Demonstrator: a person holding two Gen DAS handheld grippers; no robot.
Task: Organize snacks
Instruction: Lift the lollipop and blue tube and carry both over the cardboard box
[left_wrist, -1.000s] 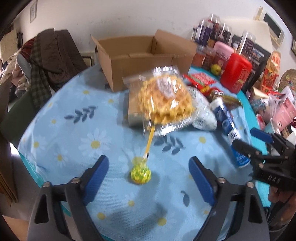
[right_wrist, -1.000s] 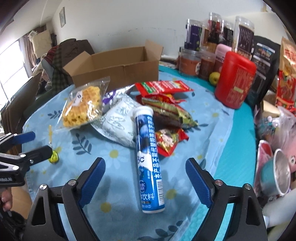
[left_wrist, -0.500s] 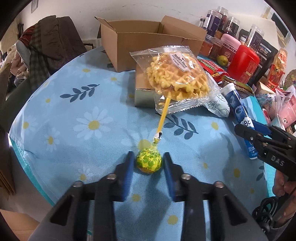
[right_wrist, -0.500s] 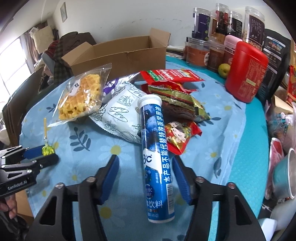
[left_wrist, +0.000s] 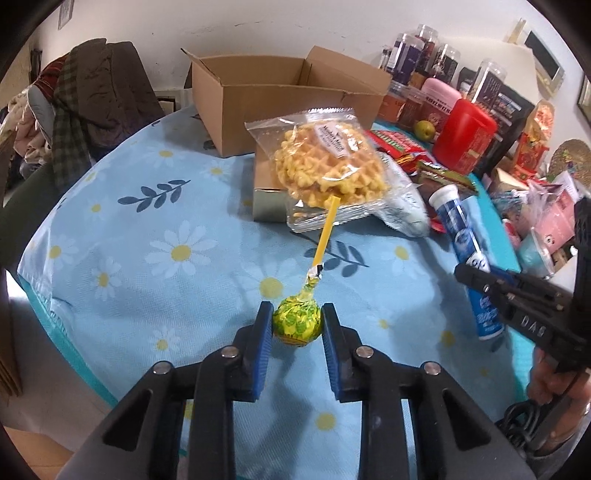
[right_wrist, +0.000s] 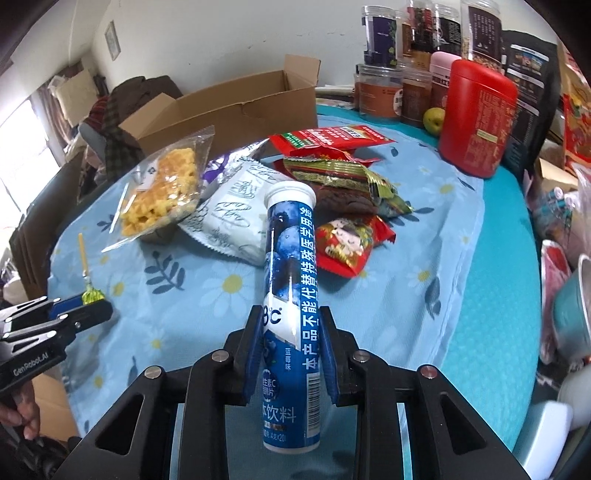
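Note:
A lollipop (left_wrist: 295, 325) in a yellow-green wrapper lies on the flowered tablecloth (left_wrist: 166, 258), its yellow stick pointing away. My left gripper (left_wrist: 296, 309) is shut on its head, one blue pad on each side. A blue tablet tube (right_wrist: 290, 240) with a white cap lies lengthwise in front of me, and my right gripper (right_wrist: 290, 312) is shut on its lower half. The right wrist view shows the left gripper (right_wrist: 94, 301) low at the left with the lollipop (right_wrist: 92, 295). The left wrist view shows the right gripper (left_wrist: 476, 273) on the tube (left_wrist: 456, 221).
An open cardboard box (left_wrist: 288, 92) stands at the back. In front of it lie a bagged waffle (left_wrist: 328, 166), a white pouch (right_wrist: 236, 210) and red and green snack packets (right_wrist: 332, 136). A red canister (right_wrist: 476, 118) and jars crowd the far right. Clothes (left_wrist: 92, 92) hang at the left.
Both grippers have gone from wide open to shut: the left onto the lollipop's head, the right onto the blue tube. Neither hand has shifted much.

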